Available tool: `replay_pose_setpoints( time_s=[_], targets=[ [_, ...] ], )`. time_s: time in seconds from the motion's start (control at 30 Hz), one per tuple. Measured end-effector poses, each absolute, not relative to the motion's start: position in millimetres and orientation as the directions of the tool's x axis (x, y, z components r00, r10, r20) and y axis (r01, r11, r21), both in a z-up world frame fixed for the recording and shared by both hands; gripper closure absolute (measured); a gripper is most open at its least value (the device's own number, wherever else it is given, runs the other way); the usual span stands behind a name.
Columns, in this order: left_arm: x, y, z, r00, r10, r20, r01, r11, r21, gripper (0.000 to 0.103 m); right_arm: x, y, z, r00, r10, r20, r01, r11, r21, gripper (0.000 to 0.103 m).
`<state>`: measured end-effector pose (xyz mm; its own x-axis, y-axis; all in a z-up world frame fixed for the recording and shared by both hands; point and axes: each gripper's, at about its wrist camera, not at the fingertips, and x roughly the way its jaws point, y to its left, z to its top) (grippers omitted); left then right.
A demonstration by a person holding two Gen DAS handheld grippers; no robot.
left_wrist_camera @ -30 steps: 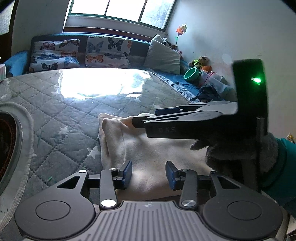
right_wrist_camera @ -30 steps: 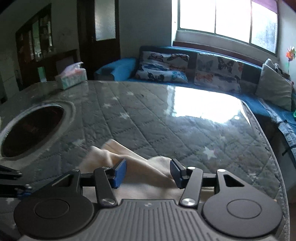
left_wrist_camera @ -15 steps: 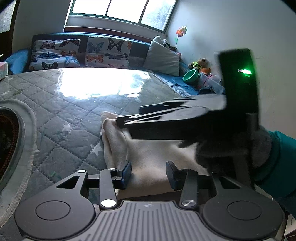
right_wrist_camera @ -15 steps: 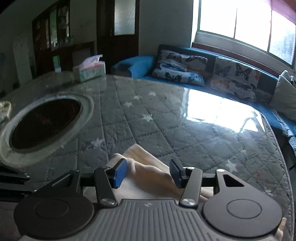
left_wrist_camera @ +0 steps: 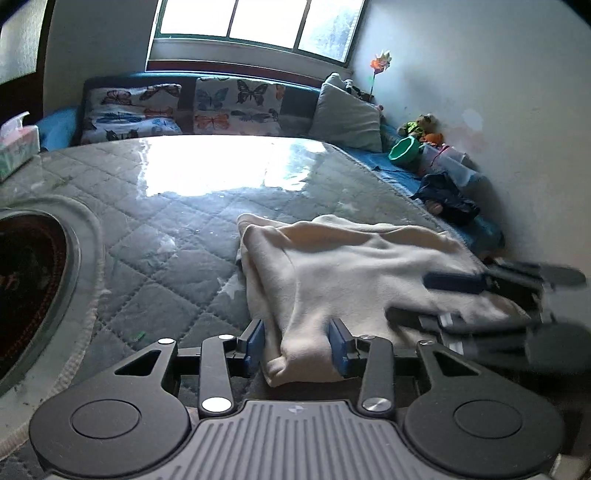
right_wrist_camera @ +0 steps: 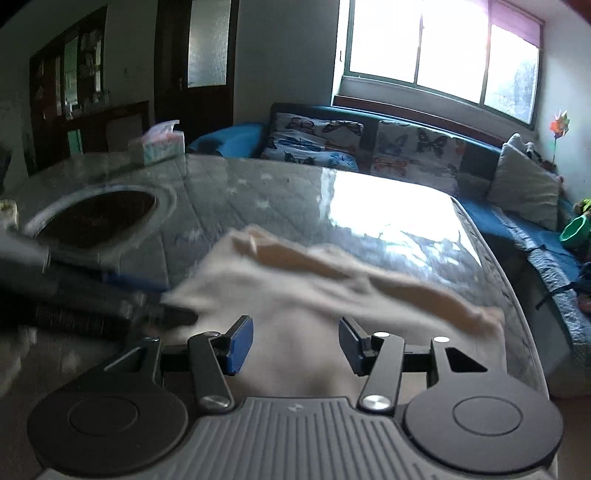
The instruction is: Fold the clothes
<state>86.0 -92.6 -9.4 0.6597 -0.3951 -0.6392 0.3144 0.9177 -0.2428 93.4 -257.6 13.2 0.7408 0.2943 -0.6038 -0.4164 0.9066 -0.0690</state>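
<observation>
Cream garment (left_wrist_camera: pixel 354 273) lies bunched, partly doubled, at the quilted bench's (left_wrist_camera: pixel 177 236) near right corner | left tool (left_wrist_camera: pixel 297 343) and right tool (right_wrist_camera: pixel 295 341) both released | we judge folding unfinished.

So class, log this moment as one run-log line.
task: fold clothes | left gripper: open around cream garment corner | right gripper: open above garment | surface: quilted table

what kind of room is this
Most likely a home living room: a blue sofa with butterfly-print cushions runs under a wide window, and a tissue box sits on the grey quilted table cover.
</observation>
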Motion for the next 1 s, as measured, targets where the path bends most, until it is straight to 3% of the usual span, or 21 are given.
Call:
replay_pose_setpoints(
  time_s=[0.3, 1.0],
  targets=[
    [82.2, -96.6, -12.5, 0.68, -0.347, -0.646, 0.289, 0.936, -0.199, 0.059, 64.8, -302.2, 3.0, 0.789, 0.25, -0.561, -0.274, 0.961, 0.043, 0.05],
    [78.1, -101.4, -13.0, 0.699, -0.3, -0.649, 0.25, 0.953, -0.171, 0.058, 79.8, -344.0, 12.9, 0.809, 0.244, -0.534, -0.237, 0.968, 0.084, 0.049]
  ],
)
